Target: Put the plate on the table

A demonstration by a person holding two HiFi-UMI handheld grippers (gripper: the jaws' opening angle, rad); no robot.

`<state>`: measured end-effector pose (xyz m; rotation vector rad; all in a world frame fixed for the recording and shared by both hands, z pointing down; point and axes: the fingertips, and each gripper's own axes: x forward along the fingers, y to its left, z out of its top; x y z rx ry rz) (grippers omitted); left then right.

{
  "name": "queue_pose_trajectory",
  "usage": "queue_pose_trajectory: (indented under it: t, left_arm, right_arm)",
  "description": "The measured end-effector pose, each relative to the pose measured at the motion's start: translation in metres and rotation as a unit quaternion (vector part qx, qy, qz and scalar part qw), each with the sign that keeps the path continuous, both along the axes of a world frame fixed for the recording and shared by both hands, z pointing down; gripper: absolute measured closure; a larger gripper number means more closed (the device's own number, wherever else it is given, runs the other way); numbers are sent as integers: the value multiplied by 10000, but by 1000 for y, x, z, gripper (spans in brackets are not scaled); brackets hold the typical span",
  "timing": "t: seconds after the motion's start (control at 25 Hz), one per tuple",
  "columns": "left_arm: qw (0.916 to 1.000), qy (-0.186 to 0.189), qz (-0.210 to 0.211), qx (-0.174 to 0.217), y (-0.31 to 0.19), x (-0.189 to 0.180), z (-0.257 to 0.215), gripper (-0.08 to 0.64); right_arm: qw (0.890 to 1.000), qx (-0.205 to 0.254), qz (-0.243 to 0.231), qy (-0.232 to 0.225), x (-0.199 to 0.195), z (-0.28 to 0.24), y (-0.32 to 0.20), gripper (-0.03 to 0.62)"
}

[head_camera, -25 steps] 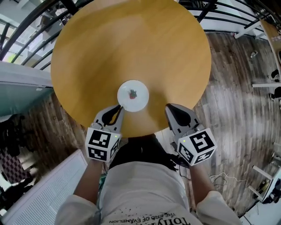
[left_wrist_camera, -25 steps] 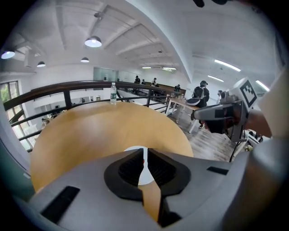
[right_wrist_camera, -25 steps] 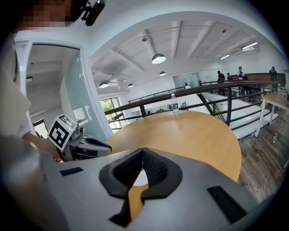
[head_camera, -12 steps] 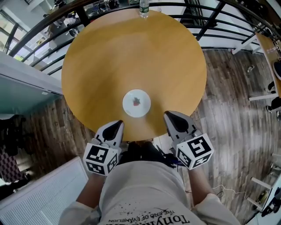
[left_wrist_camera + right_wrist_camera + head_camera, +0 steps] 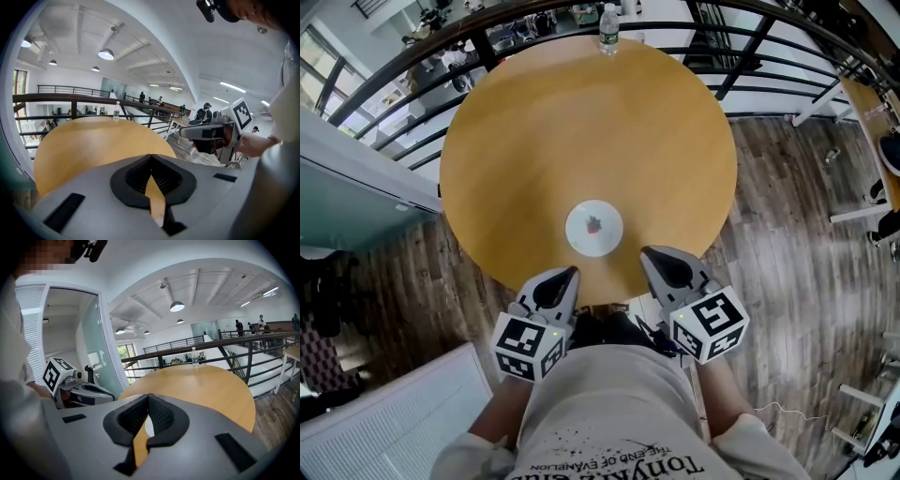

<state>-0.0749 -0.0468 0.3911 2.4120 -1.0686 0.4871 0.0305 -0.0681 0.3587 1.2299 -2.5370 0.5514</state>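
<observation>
**Q:** Plate position?
**A:** I read the plate (image 5: 594,228) lying flat on the round worktop (image 5: 581,122), near its 6 o'clock edge. It has a small dark mark at its centre.

**Q:** Grippers?
**A:** Left gripper (image 5: 565,276) is at the plate's 7 o'clock and right gripper (image 5: 652,256) at its 5 o'clock, both apart from it. Each has its jaws pressed together with nothing between them.

**Q:** Anything else?
**A:** A bottle (image 5: 607,26) stands upright at the worktop's 12 o'clock edge.
</observation>
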Motion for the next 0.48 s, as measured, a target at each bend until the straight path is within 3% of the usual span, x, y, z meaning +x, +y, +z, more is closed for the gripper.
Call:
queue_pose_trajectory:
  t: [0.48]
  left_arm:
    - [9999, 15, -30, 152, -1, 0, -18, 535]
  right_arm:
    - [10000, 30, 82, -43, 5, -7, 5, 568]
